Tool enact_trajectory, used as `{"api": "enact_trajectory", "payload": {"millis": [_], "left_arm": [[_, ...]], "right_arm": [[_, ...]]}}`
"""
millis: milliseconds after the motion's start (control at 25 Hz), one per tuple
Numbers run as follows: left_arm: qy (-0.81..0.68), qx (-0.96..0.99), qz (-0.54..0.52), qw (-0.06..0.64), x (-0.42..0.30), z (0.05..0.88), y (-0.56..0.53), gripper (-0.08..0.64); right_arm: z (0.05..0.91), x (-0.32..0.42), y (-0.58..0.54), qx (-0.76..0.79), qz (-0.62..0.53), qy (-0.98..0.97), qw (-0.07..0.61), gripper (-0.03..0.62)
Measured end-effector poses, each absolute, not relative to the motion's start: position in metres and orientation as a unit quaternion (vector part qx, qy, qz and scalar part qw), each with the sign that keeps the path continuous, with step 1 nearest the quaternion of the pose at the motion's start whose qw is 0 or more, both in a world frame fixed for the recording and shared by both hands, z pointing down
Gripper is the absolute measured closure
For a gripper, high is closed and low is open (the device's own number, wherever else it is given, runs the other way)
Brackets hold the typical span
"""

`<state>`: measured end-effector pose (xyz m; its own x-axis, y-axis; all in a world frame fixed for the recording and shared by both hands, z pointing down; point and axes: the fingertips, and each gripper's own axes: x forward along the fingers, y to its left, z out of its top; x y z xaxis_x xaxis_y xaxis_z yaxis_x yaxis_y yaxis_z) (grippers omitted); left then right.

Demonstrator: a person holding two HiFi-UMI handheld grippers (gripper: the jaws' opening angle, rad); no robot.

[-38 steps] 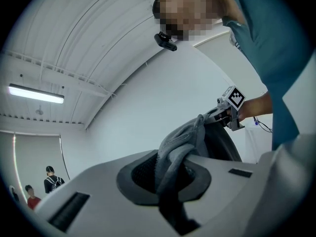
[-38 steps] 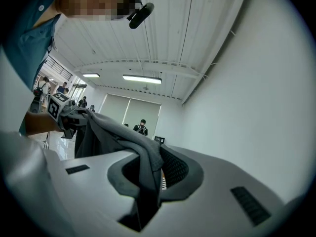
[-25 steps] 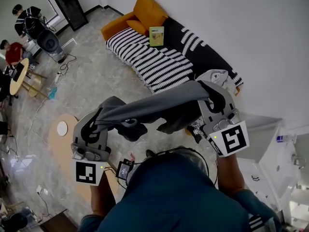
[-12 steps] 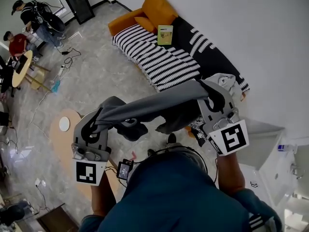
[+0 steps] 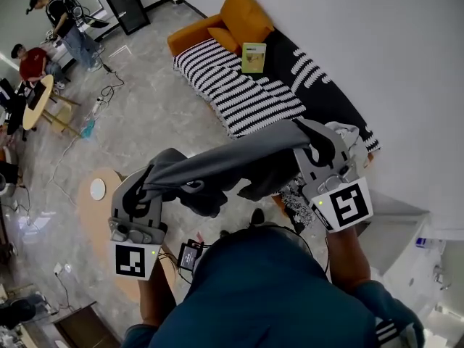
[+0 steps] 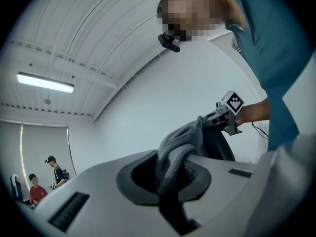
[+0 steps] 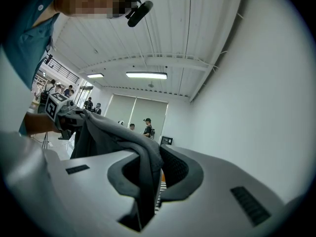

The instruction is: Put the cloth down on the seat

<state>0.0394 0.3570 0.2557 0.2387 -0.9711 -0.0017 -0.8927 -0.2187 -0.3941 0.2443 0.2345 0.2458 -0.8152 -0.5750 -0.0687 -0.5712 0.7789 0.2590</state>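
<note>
A grey cloth [image 5: 232, 162] hangs stretched between my two grippers at chest height. My left gripper [image 5: 148, 176] is shut on its left end, my right gripper [image 5: 312, 140] on its right end. In the left gripper view the cloth [image 6: 177, 147] bunches out from between the jaws of the left gripper [image 6: 170, 177]. In the right gripper view the cloth [image 7: 123, 137] drapes over the right gripper [image 7: 148, 181]. The seat is a sofa with a black-and-white striped cover [image 5: 246, 93], ahead of the cloth and below it.
An orange cushion [image 5: 246, 9] and a green book [image 5: 254, 56] lie at the sofa's far end, a pale cloth heap [image 5: 349, 133] at its near end. A round wooden table [image 5: 90, 216] stands at the left. People [image 5: 32, 60] are at the far left. A white wall runs along the right.
Both grippers have carried the cloth closer to the sofa, which now lies nearer in the head view. Both grips on the cloth are unchanged.
</note>
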Motion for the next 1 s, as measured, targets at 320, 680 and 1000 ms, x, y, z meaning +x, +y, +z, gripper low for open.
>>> {"api": "enact_trajectory", "payload": {"millis": [320, 680, 1000], "left_arm": [[0.63, -0.752, -0.126, 0.149, 0.056, 0.267, 0.32, 0.529], [0.609, -0.768, -0.115, 0.16, 0.058, 0.269, 0.303, 0.529], [0.575, -0.794, -0.109, 0.165, 0.016, 0.257, 0.251, 0.529]], "right_arm": [[0.251, 0.253, 0.187, 0.276, -0.12, -0.953, 0.011, 0.546], [0.25, 0.256, 0.173, 0.293, -0.143, -0.945, 0.032, 0.546], [0.235, 0.223, 0.137, 0.333, -0.148, -0.931, 0.032, 0.546]]}}
